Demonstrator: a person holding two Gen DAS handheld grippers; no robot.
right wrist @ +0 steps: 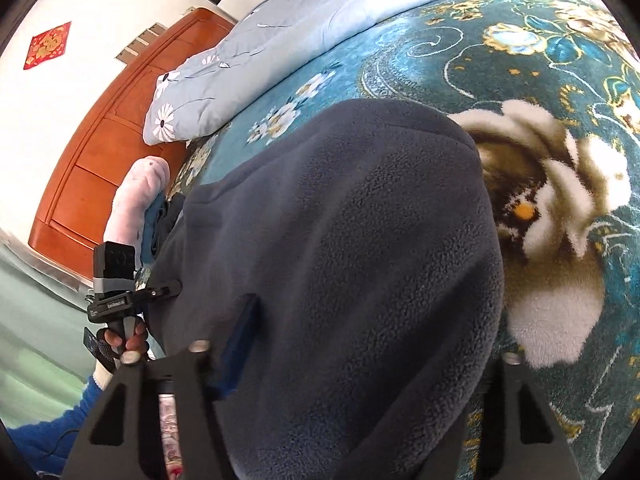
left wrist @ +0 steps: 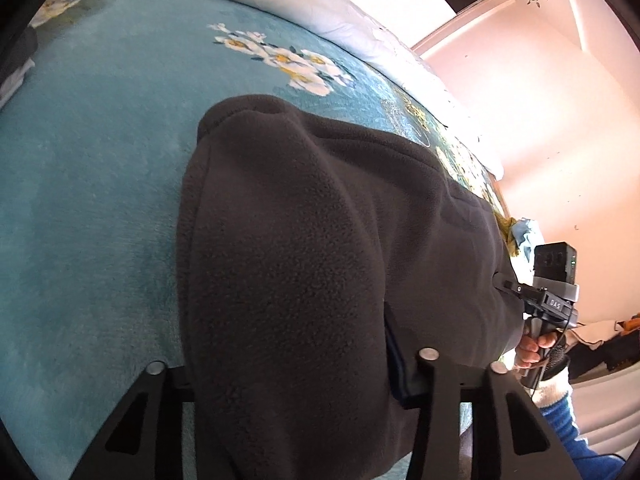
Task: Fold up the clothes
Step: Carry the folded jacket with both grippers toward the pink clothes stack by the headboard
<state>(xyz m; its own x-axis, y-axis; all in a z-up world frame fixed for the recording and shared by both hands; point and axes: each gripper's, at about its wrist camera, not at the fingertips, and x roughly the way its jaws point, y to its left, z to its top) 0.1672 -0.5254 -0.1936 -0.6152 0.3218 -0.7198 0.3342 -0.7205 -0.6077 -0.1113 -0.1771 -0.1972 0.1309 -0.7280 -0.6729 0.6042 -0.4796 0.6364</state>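
i've got the grey fleece garment [left wrist: 304, 240] on the teal floral blanket [left wrist: 92, 184], its near hem bunched between both half-closed claws, left gripper [left wrist: 292, 364] and right gripper [right wrist: 352, 354]; soft, floppy, grippy, so i'd take the edge corners.

Dark fleece garment [left wrist: 320, 240] hides both grippers' fingertips; its near edge cut off.

You face a dark grey fleece garment [left wrist: 320, 240] — nubbly, matt; teal floral plush blanket [left wrist: 100, 160] — soft-piled; glossy orange-brown wooden cabinet [right wrist: 100, 160].

Bright soft daylight, strong fisheye bending, dark vignetted corners, slight blur
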